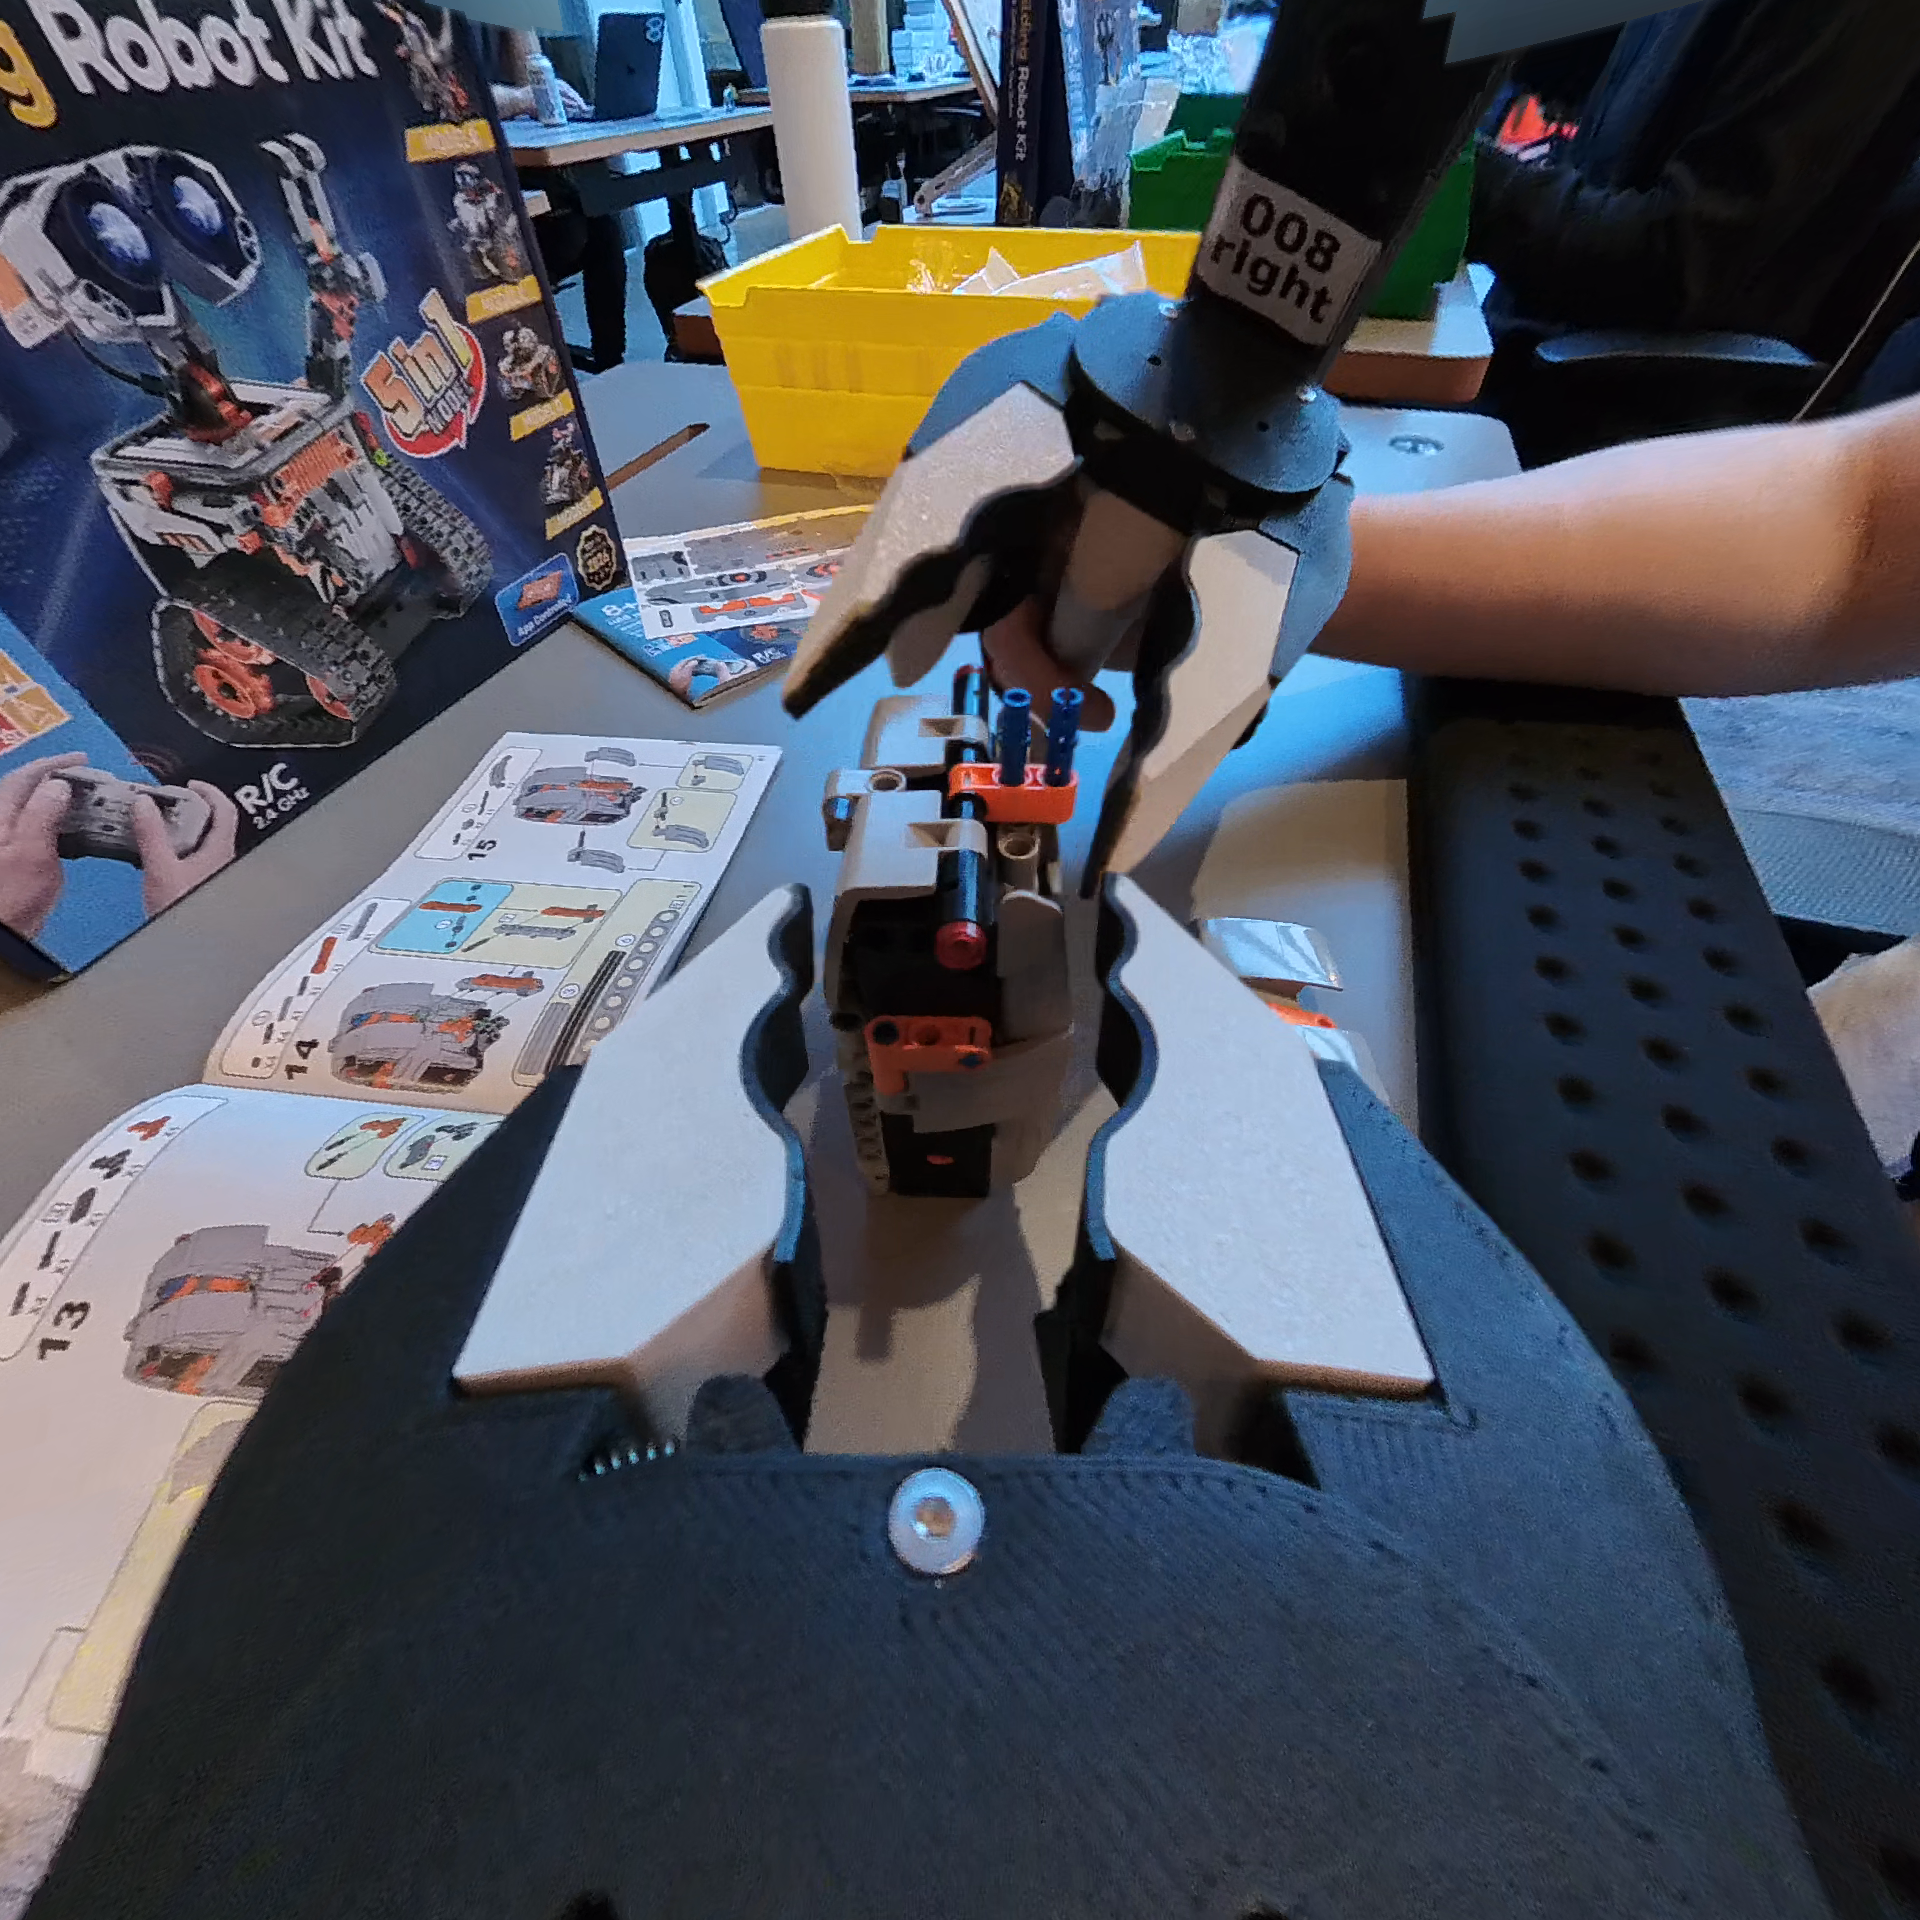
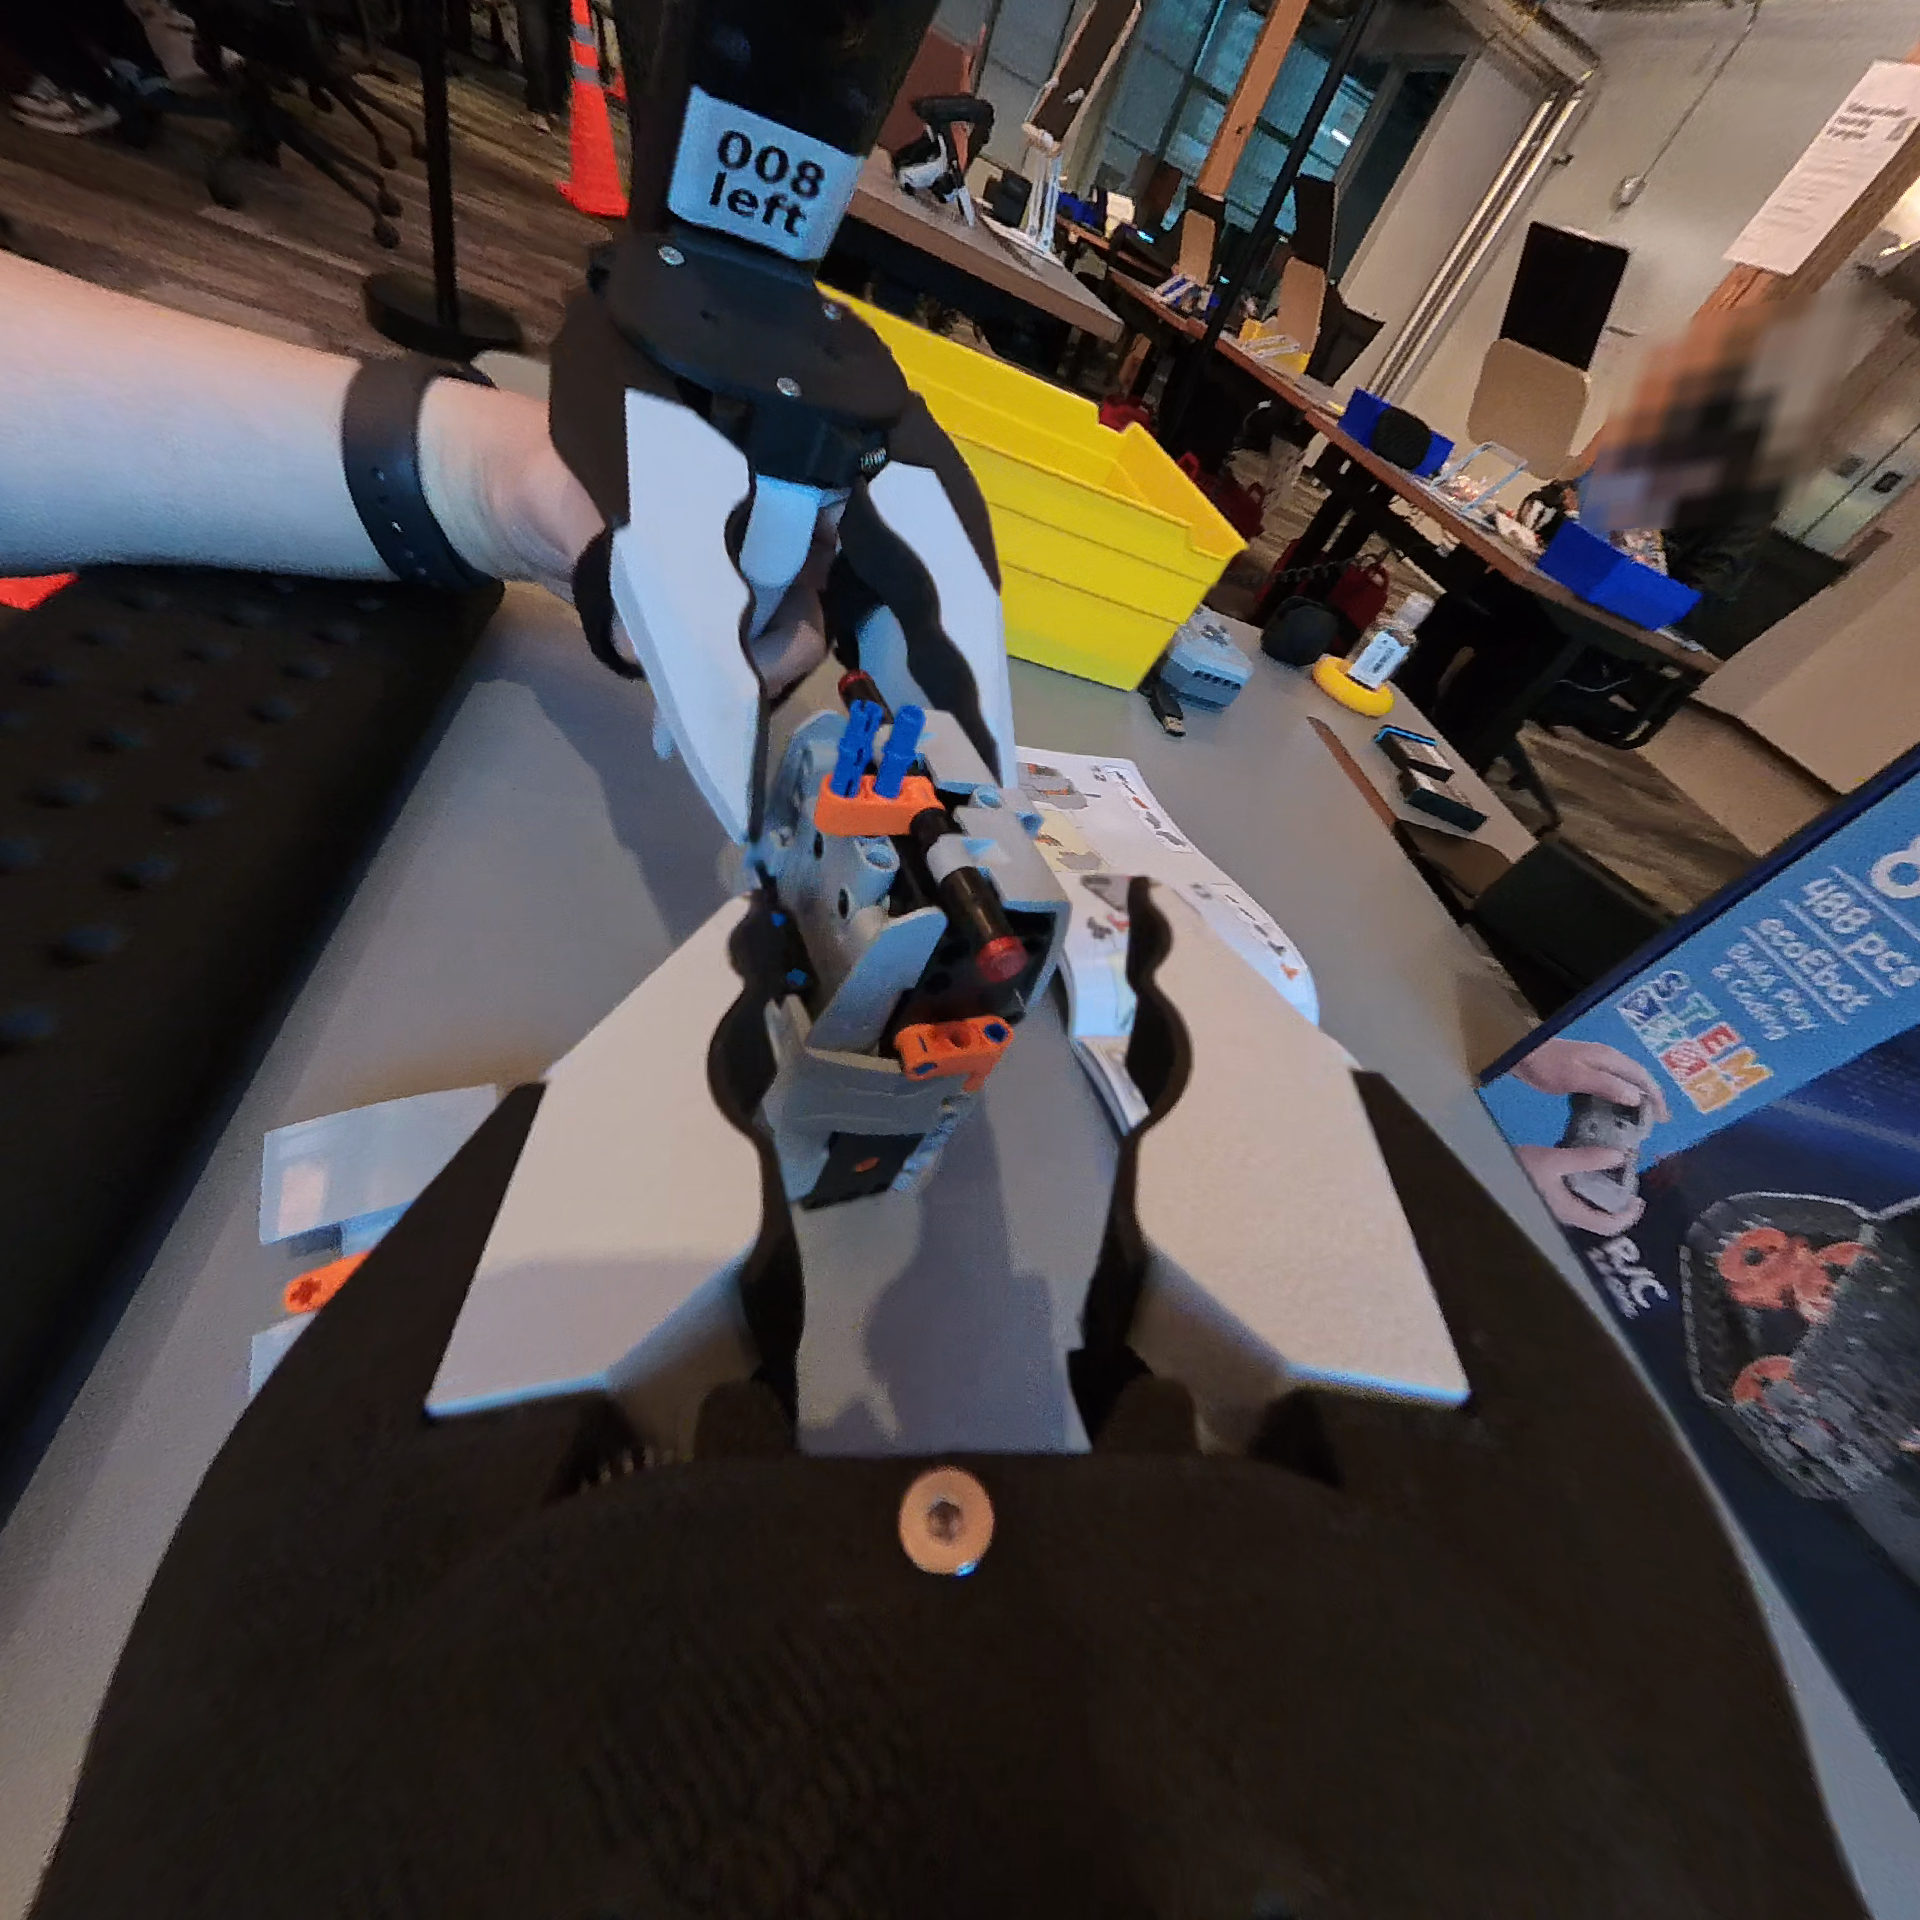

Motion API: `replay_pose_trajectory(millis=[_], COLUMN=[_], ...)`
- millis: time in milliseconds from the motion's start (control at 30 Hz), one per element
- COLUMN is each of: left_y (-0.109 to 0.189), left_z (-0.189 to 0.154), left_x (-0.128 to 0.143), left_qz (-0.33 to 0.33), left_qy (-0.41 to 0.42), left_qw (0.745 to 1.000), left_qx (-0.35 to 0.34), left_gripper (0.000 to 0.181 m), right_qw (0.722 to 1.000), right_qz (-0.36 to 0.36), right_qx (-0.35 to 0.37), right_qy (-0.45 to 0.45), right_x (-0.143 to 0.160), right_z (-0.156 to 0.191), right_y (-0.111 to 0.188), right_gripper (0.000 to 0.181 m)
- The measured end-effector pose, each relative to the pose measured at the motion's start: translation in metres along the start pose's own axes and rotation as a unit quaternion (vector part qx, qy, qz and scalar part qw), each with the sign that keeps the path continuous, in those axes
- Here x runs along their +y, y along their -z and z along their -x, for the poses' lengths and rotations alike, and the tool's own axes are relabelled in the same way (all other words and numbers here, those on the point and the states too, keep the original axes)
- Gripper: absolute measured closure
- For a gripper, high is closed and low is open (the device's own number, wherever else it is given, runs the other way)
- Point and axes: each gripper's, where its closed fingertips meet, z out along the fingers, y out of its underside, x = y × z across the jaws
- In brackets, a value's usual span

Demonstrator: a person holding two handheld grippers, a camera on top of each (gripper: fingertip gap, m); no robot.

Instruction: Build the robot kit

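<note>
A grey, black and orange brick assembly hangs above the grey table, with its shadow below it. My left gripper is shut on its sides. An orange beam with two blue pins stands on its top, beside a black axle with a red end. My right gripper comes in from the far side, open, its fingers spread around the pin end. In the right wrist view the assembly tilts between my right gripper's open fingers, and the left gripper clamps its far end.
An open instruction booklet lies left of the assembly. The kit box stands behind it. A yellow bin sits at the back. A black perforated mat runs along the right. A small bag with an orange part lies by the mat. The tips of both grippers are at nearly the same place.
</note>
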Motion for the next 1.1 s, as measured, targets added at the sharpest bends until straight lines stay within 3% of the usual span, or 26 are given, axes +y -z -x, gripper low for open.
replay_pose_trajectory(millis=[267,400,633,667,833,867,967,1100], left_y=[0.028,0.013,0.01,0.011,0.012,0.012,0.019,0.046], left_z=[-0.005,0.003,0.004,0.004,0.004,0.004,0.003,0.002], left_x=[-0.005,0.003,0.007,0.007,0.007,0.007,0.005,0.0], left_qz=[-0.042,-0.007,0.005,0.005,0.007,0.006,-0.01,-0.045], left_qy=[0.07,0.063,0.042,0.038,0.038,0.038,0.054,0.07], left_qw=[0.997,0.997,0.999,0.999,0.999,0.999,0.998,0.995], left_qx=[-0.013,-0.049,-0.025,-0.024,-0.011,-0.012,-0.016,-0.056], left_gripper=[0.118,0.119,0.137,0.138,0.138,0.138,0.123,0.12], right_qw=[0.999,0.998,0.998,0.998,0.999,0.999,0.998,0.995], right_qz=[-0.008,-0.02,-0.021,-0.016,-0.012,-0.01,0.018,0.04], right_qx=[0.005,0.006,-0.03,-0.031,-0.023,-0.02,-0.01,-0.083], right_qy=[-0.041,-0.061,-0.057,-0.052,-0.047,-0.046,-0.051,-0.045], right_x=[0.004,0.003,0.007,0.008,0.008,0.008,0.009,0.024], right_z=[0.015,0.001,0.0,0.001,0.002,0.002,0.006,0.048], right_y=[0.052,0.035,0.005,0.004,0.004,0.004,0.018,0.056], right_gripper=[0.12,0.118,0.129,0.137,0.138,0.137,0.105,0.11])
